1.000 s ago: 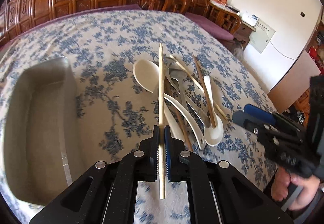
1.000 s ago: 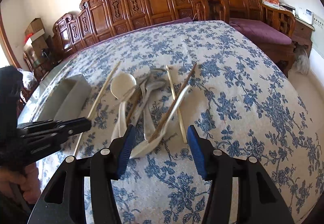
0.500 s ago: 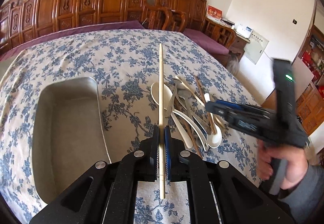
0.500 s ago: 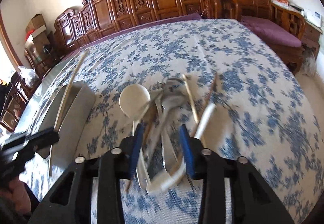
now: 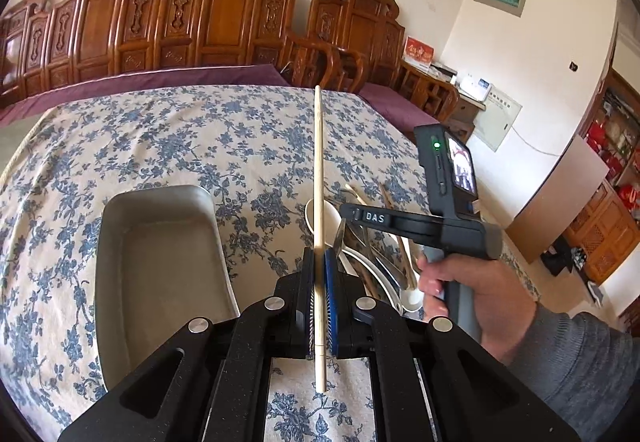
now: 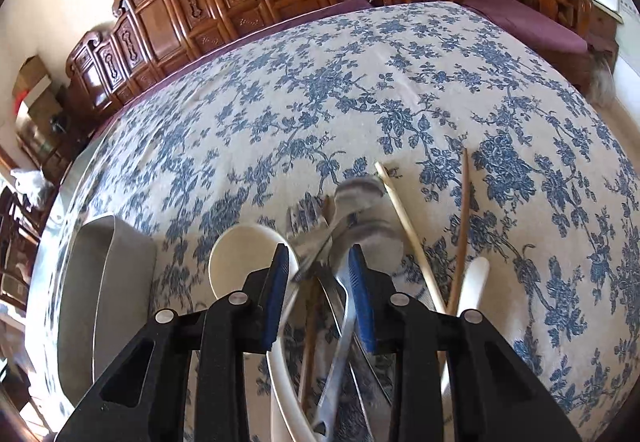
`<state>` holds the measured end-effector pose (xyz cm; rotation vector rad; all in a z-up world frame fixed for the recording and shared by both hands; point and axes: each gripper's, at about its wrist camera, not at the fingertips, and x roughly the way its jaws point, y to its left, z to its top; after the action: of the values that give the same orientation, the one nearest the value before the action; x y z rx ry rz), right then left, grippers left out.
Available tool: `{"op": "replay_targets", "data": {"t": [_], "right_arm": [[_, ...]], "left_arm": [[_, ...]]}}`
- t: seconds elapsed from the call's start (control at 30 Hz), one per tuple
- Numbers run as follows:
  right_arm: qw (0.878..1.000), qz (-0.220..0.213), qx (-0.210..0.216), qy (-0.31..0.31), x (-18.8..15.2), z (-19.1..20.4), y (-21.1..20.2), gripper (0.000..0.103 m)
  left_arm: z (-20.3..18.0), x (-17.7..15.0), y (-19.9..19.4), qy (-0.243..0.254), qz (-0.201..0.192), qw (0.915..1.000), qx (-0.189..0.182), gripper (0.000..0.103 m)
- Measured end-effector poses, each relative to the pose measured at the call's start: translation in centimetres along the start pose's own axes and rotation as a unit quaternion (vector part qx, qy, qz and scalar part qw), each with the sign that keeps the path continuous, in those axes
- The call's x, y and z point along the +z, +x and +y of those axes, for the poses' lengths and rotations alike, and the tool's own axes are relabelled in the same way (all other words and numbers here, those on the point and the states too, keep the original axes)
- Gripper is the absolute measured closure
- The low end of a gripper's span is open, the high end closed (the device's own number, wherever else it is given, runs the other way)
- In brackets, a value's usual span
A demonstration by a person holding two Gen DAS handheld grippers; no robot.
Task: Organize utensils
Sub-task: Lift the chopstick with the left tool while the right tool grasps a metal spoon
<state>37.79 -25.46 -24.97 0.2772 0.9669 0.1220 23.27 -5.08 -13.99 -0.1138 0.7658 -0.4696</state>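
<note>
My left gripper [image 5: 319, 274] is shut on a pale wooden chopstick [image 5: 318, 178], held above the table just right of the grey metal tray [image 5: 160, 262]. My right gripper [image 6: 319, 274] is open, low over the utensil pile, its blue pads either side of a metal fork [image 6: 310, 226] and metal spoons [image 6: 362, 198]. The pile also has a white ceramic spoon [image 6: 244, 254], a pale chopstick [image 6: 408, 226] and a brown chopstick [image 6: 462, 218]. The right gripper also shows in the left wrist view [image 5: 348, 216], over the pile.
The table has a blue floral cloth [image 6: 360, 82]. The tray shows at the left of the right wrist view [image 6: 100, 282]. Carved wooden chairs [image 5: 224, 18] line the far side. A purple cushion [image 6: 532, 22] lies at the back right.
My left gripper rose and drew back with the chopstick toward the tray. My right gripper came down over the pile and narrowed its opening around the metal utensils.
</note>
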Motion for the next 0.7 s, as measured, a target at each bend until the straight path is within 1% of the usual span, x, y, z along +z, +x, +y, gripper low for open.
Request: {"op": "replay_targets", "data": {"t": [0.07, 0.1, 0.17, 0.2, 0.23, 0.3, 0.37, 0.4, 0.43, 0.5, 0.7], "right_arm": [[1.0, 0.007, -0.002, -0.005, 0.2, 0.4, 0.4, 0.075], [1.0, 0.013, -0.004, -0.011, 0.1, 0.6, 0.7, 0.079], [0.999, 0.015, -0.022, -0.025, -0.1, 1.1, 0.9, 0.082], [0.999, 0.015, -0.024, -0.026, -0.1, 1.1, 0.9, 0.086], [0.999, 0.015, -0.022, -0.02, -0.2, 0.8, 0.7, 0.091], [1.0, 0.015, -0.014, -0.014, -0.4, 0.5, 0.4, 0.093], [1.0, 0.012, -0.015, -0.016, -0.6, 0.3, 0.0, 0.095], [1.0, 0.01, -0.016, -0.016, -0.6, 0.3, -0.1, 0.099], [1.0, 0.008, -0.017, -0.012, -0.6, 0.1, -0.5, 0.1], [1.0, 0.002, -0.014, -0.012, -0.6, -0.1, -0.9, 0.101], [0.999, -0.008, -0.008, -0.036, -0.7, 0.0, -2.5, 0.101]], "left_arm": [[0.0, 0.0, -0.1, 0.0, 0.0, 1.0, -0.001, 0.099], [0.0, 0.0, -0.2, 0.001, -0.001, 1.0, -0.001, 0.099], [-0.1, 0.0, -0.4, 0.003, -0.003, 1.0, 0.001, 0.099], [-0.1, 0.0, -0.5, 0.002, -0.004, 1.0, 0.001, 0.099], [-0.1, 0.0, -0.6, 0.001, -0.005, 1.0, 0.001, 0.099], [-0.1, 0.0, -0.6, 0.002, -0.005, 1.0, 0.004, 0.099], [-0.1, -0.1, -0.7, 0.005, -0.005, 0.9999, 0.007, 0.099], [-0.1, -0.1, -0.7, 0.006, -0.005, 0.9999, 0.009, 0.099], [-0.1, -0.2, -0.8, 0.008, -0.006, 0.9999, 0.012, 0.099], [-0.2, -0.3, -0.9, 0.01, -0.006, 0.9998, 0.018, 0.099], [-0.1, -0.6, -1.1, 0.011, -0.003, 0.9993, 0.034, 0.099]]}}
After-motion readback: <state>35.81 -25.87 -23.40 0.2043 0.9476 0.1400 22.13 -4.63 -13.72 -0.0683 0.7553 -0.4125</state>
